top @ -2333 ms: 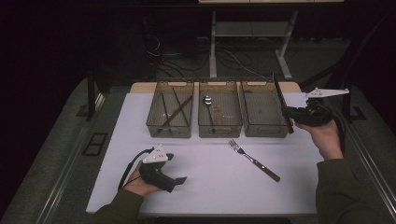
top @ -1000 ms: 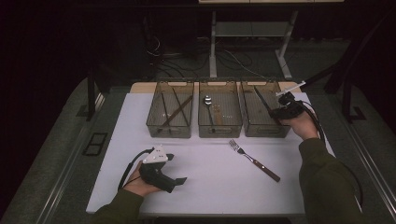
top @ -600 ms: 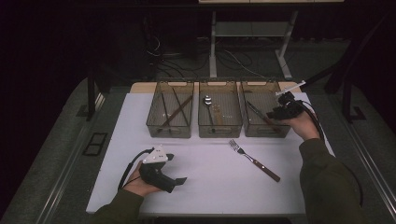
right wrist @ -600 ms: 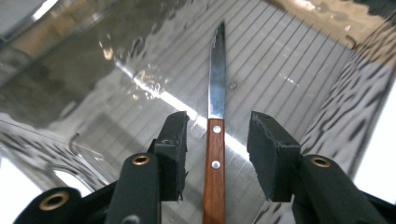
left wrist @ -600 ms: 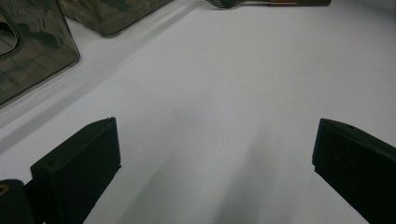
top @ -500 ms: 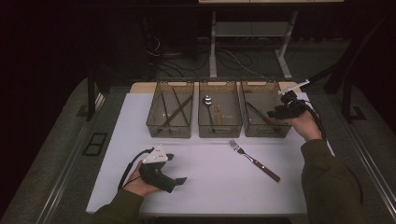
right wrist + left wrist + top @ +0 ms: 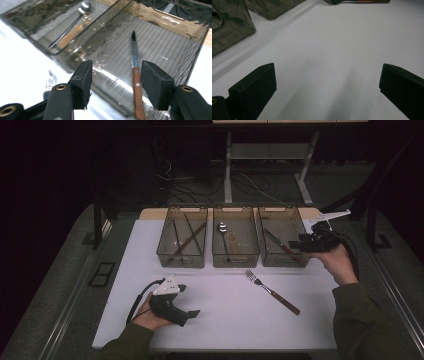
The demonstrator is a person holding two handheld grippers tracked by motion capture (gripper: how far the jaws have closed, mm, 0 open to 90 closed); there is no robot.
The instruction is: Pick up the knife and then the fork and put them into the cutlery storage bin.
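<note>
Two grippers: your right gripper (image 7: 301, 243), mid-right of frame, jaws just opening, nothing pinched; knife (image 7: 135, 75) lies in right bin (image 7: 295, 227). Your left gripper (image 7: 192, 315), lower left, spread, empty.

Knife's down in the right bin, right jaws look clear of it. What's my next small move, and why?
Probably swing the right gripper back and down toward the wooden-handled fork lying loose on the white table. The wooden-handled knife lies in the right-hand clear plastic bin, the jaws have just been opening, nothing between them, and the fork is unsorted.
</note>
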